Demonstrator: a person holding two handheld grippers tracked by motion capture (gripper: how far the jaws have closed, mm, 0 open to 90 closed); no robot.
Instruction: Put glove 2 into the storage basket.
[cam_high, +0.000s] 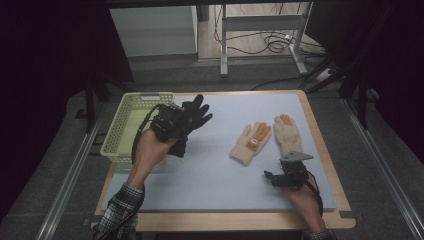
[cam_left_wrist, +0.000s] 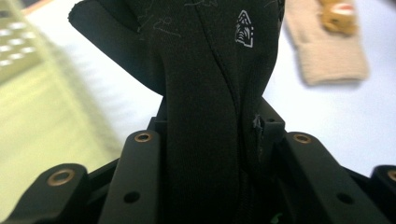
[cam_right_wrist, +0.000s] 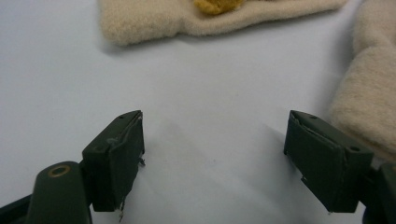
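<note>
My left gripper (cam_high: 181, 123) is shut on a black glove (cam_high: 198, 114) and holds it above the mat, beside the basket. In the left gripper view the black glove (cam_left_wrist: 210, 93), with a small white logo, is pinched between the jaws of that gripper (cam_left_wrist: 212, 133). Two beige knit gloves with orange patches lie on the right of the mat, one (cam_high: 251, 143) to the left of the other (cam_high: 287, 133). My right gripper (cam_high: 280, 173) hovers just in front of them, open and empty. In the right gripper view, its gripper (cam_right_wrist: 217, 123) has one glove's cuff (cam_right_wrist: 187, 18) ahead and the other glove (cam_right_wrist: 373, 102) at right.
A yellow mesh basket (cam_high: 116, 131) stands at the mat's left edge, blurred in the left gripper view (cam_left_wrist: 18, 51). The pale blue mat (cam_high: 210, 180) covers a wooden board. Table legs and cables stand on the floor beyond.
</note>
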